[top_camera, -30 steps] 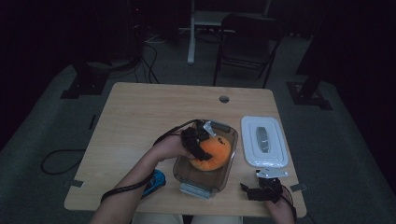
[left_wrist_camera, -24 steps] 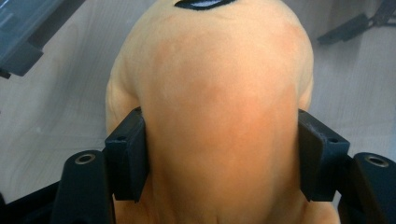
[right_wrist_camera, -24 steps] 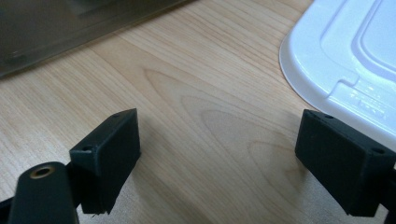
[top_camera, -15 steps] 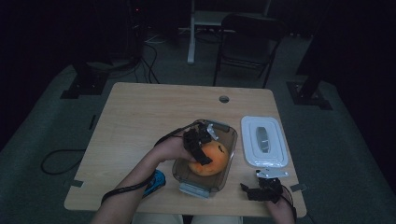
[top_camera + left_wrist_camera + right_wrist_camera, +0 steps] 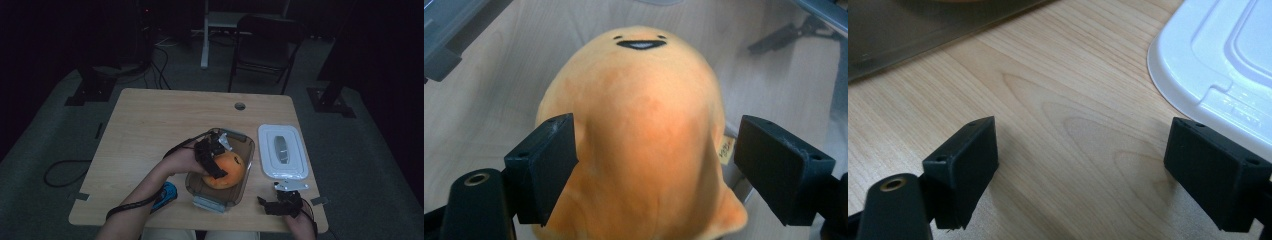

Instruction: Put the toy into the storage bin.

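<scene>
Plush toy (image 5: 644,140), orange with a stitched smile, sits inside the clear container (image 5: 243,145) on the table (image 5: 150,125). Left gripper (image 5: 654,165) straddles it, jaws spread, left one touching the fabric, right one apart. Right gripper (image 5: 1080,175) rests jaws wide over bare wood near the white lid (image 5: 282,150), holding nothing. Risk: soft rounded body could squirm out of an uneven squeeze, or snag the container wall when lifted. Small yellow tag (image 5: 725,150) on the toy, writing too small to read.
</scene>
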`<state>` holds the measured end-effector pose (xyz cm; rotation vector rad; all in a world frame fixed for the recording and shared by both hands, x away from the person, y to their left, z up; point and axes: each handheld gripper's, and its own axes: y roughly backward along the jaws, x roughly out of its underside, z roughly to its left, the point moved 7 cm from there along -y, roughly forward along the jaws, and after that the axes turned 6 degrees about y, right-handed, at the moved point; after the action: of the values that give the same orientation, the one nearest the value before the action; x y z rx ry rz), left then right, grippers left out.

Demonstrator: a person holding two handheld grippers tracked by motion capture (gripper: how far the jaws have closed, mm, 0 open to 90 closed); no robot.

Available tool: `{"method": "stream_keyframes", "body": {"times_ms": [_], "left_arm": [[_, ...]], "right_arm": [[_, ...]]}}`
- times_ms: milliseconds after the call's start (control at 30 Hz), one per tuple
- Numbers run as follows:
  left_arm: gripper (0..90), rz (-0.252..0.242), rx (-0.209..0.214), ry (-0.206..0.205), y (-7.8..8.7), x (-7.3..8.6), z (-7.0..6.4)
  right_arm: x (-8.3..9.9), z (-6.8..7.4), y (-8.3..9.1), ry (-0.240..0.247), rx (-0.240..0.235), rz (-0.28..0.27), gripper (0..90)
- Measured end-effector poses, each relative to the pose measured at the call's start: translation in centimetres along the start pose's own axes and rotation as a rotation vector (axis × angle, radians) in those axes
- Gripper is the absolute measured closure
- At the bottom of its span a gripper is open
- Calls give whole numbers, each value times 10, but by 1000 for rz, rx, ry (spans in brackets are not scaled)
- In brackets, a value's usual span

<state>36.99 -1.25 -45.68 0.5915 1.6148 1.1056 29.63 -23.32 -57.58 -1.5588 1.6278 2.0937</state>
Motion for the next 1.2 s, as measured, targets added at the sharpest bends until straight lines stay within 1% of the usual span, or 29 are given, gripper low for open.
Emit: {"method": "stream_keyframes", "body": {"times_ms": [33, 67, 167, 200, 233, 300, 333, 367, 500, 533, 600, 633, 667, 700, 733, 800, 833, 867, 900, 933, 1000, 1067, 1100, 1133, 1167, 1200], "left_arm": [[181, 0, 8, -4, 2, 1, -1], [181, -6, -1, 5, 4, 1, 0], [181, -25, 5, 21, 11, 3, 1], [181, -25, 7, 20, 12, 5, 1], [181, -28, 0, 25, 14, 6, 1], [181, -32, 7, 24, 19, 8, 0], [181, -37, 1, 32, 21, 9, 0], [181, -38, 1, 27, 23, 11, 0], [181, -53, -2, 42, 33, 15, 0], [181, -53, -2, 42, 33, 15, 0], [181, -61, -9, 41, 40, 18, -1], [181, -62, -4, 36, 43, 19, -1], [181, -67, -1, 39, 44, 20, -2], [181, -70, -1, 36, 49, 23, -1], [181, -74, -11, 44, 51, 25, 0], [181, -74, -11, 45, 53, 28, 0], [181, -74, -16, 48, 55, 30, 1], [181, -73, -30, 60, 58, 34, 3], [181, -75, -25, 60, 59, 36, 3], [181, -86, -28, 71, 64, 41, 4], [181, -92, -27, 68, 66, 44, 4], [181, -101, -31, 83, 70, 50, 6], [181, -100, -41, 86, 72, 54, 8], [181, -102, -41, 89, 75, 59, 8], [181, -102, -41, 89, 75, 59, 8], [181, -106, -51, 95, 77, 61, 9]], "right_arm": [[0, 0, 0, 0, 0, 0, 135], [0, 0, 0, 0, 0, 0, 135], [0, 0, 0, -1, 0, 0, 135], [0, 0, 0, 0, 0, 0, 135], [0, 0, 0, 0, 0, 0, 135], [0, 0, 0, -1, 0, 0, 135], [0, 0, 0, -1, 0, 0, 135], [0, 0, 0, 0, 0, 0, 135], [0, 0, 0, 0, 0, 0, 135], [0, 0, 0, 0, 0, 0, 135], [0, 0, 0, -1, 0, 0, 136], [0, 0, 0, -1, 0, 0, 136], [0, 0, 0, -1, 0, 0, 135], [0, 0, 0, -1, 0, 0, 135], [0, 0, 0, -1, 0, 0, 135], [0, 0, 0, -1, 0, 0, 135], [0, 0, 0, -1, 0, 0, 135], [0, 0, 0, -1, 0, 0, 135], [0, 0, 0, -1, 0, 0, 135], [0, 0, 0, -1, 0, 0, 135], [0, 0, 0, -1, 0, 0, 135], [0, 0, 0, -1, 0, 0, 135], [0, 0, 0, -1, 0, 0, 135], [0, 0, 0, -1, 0, 0, 135], [0, 0, 0, -1, 0, 0, 135], [0, 0, 0, -1, 0, 0, 135]]}}
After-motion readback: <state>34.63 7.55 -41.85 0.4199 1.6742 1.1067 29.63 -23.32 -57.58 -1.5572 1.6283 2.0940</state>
